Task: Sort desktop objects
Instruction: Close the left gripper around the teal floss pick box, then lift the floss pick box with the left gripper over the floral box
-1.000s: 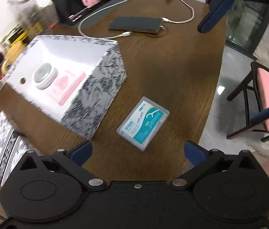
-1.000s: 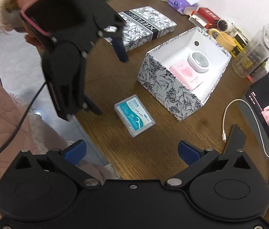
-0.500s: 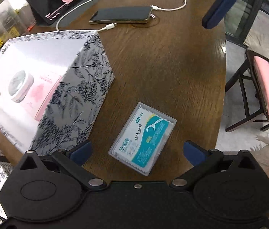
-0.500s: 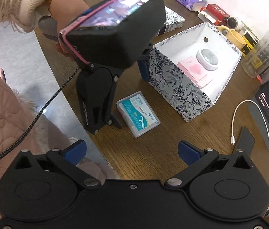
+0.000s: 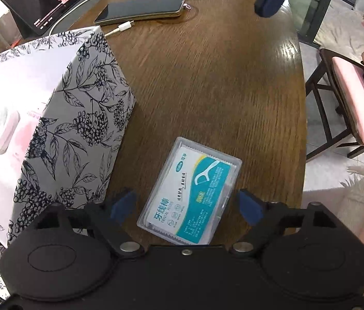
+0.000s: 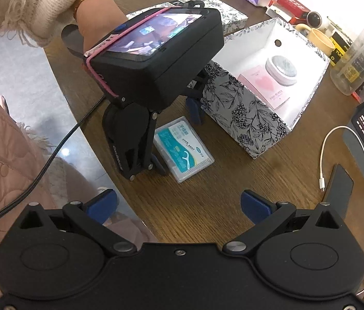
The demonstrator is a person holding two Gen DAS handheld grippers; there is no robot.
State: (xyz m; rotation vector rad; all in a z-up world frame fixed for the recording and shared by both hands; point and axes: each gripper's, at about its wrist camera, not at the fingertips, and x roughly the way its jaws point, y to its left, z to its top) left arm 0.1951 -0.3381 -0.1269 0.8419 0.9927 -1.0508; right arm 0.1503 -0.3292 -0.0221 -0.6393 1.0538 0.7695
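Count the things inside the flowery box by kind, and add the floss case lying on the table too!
Round white tin: 1
Pink packet: 1
Floss case: 1
Total: 3

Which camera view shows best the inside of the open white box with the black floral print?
The right wrist view. It looks down into the open white floral-print box, showing a round white jar and a flat pink packet inside. The left wrist view shows mostly the box's outer wall; its inside is blurred and cut off at the picture's edge.
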